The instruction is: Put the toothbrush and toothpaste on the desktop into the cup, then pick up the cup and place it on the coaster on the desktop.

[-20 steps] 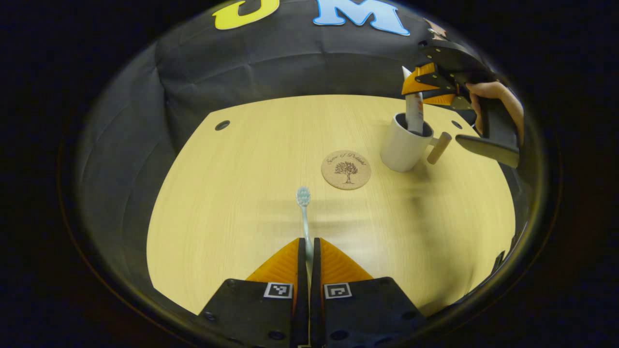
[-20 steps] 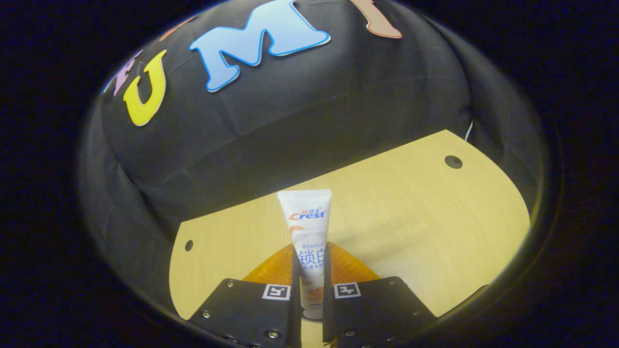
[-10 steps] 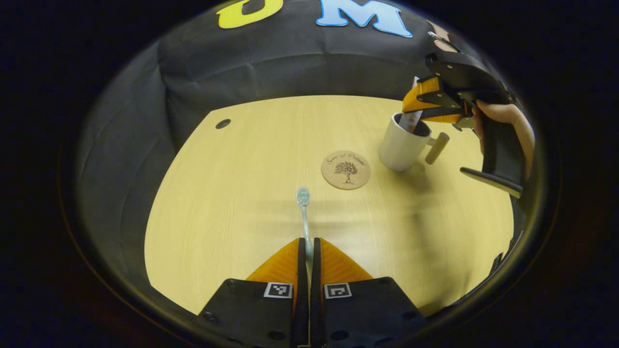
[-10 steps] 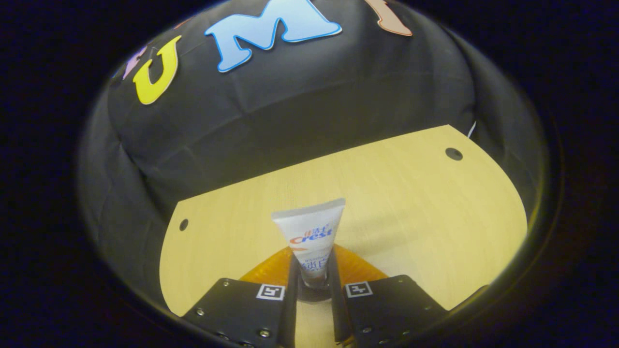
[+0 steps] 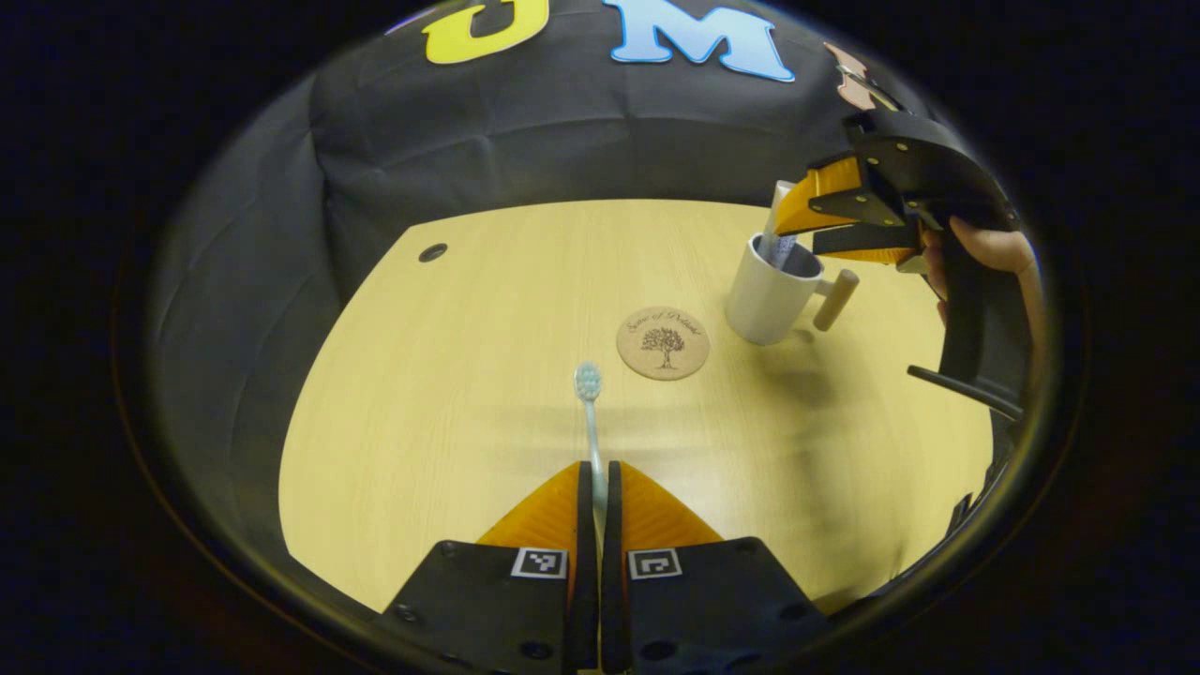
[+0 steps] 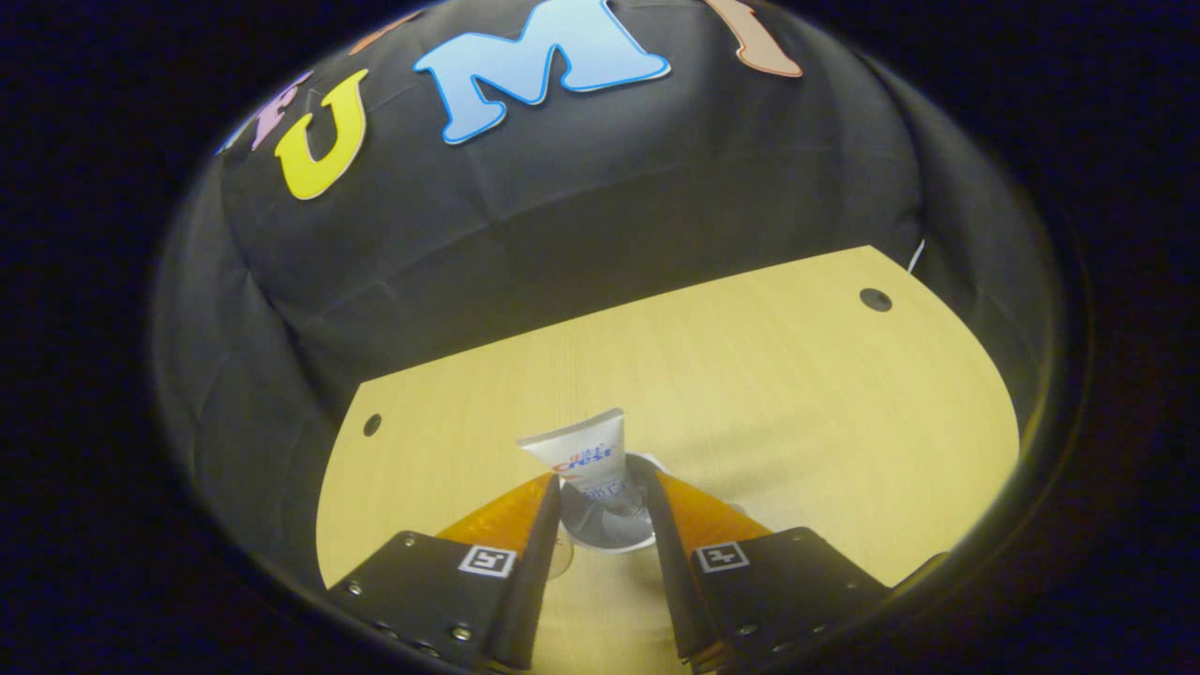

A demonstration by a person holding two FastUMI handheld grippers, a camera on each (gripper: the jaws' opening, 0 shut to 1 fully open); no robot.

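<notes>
Right gripper view — toothpaste [image 6: 586, 457] between hand-held gripper [image 6: 605, 497]

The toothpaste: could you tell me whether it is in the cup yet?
In. The toothpaste leans inside the cup, its flat end above the rim, between the open right gripper.

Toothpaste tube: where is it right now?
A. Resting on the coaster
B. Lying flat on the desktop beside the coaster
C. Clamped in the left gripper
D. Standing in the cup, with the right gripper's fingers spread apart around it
D. In the right gripper view the toothpaste sits down inside the cup, and the right gripper has its jaws parted, neither finger pressing on the tube.
</notes>
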